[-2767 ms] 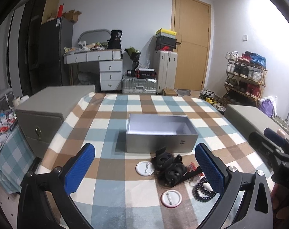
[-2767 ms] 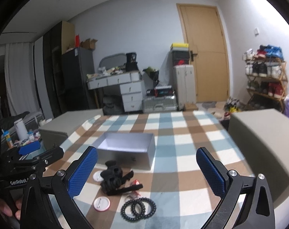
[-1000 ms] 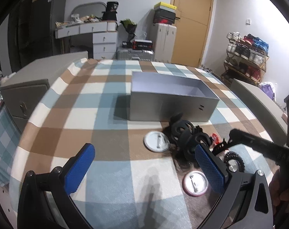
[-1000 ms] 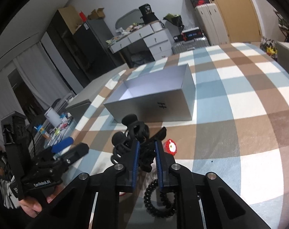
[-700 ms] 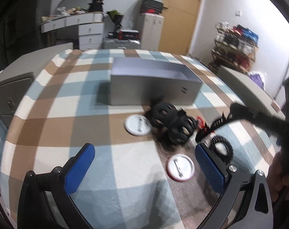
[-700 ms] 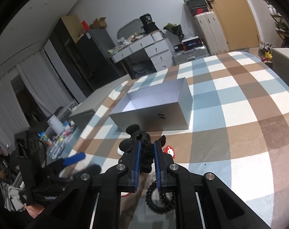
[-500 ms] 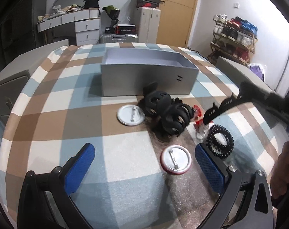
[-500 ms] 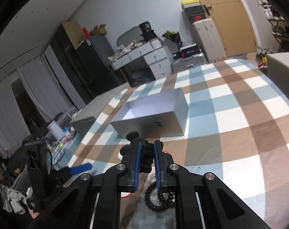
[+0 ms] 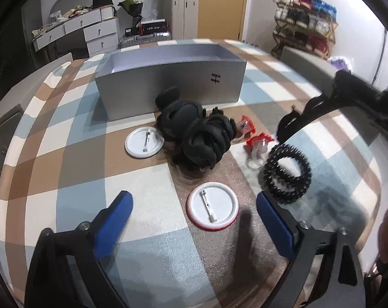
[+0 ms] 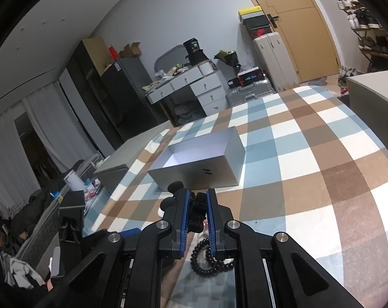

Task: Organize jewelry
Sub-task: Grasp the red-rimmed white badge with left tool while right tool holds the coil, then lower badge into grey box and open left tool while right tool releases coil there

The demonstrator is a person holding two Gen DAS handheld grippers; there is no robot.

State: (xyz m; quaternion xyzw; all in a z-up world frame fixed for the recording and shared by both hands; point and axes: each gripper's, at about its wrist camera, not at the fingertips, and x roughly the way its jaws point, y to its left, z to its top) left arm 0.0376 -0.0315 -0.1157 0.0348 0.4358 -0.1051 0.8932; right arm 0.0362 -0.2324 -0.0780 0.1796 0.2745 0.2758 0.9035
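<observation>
Black toothed hair clip clamped between pads of right gripper, lifted clear of checked surface, in front of open grey box. Left gripper jaws apart and closing, nothing between them yet; it hovers over near white pin badge. Second badge beside heap of black hair claws. Red clips and black spiral hair ties lie right of heap.
</observation>
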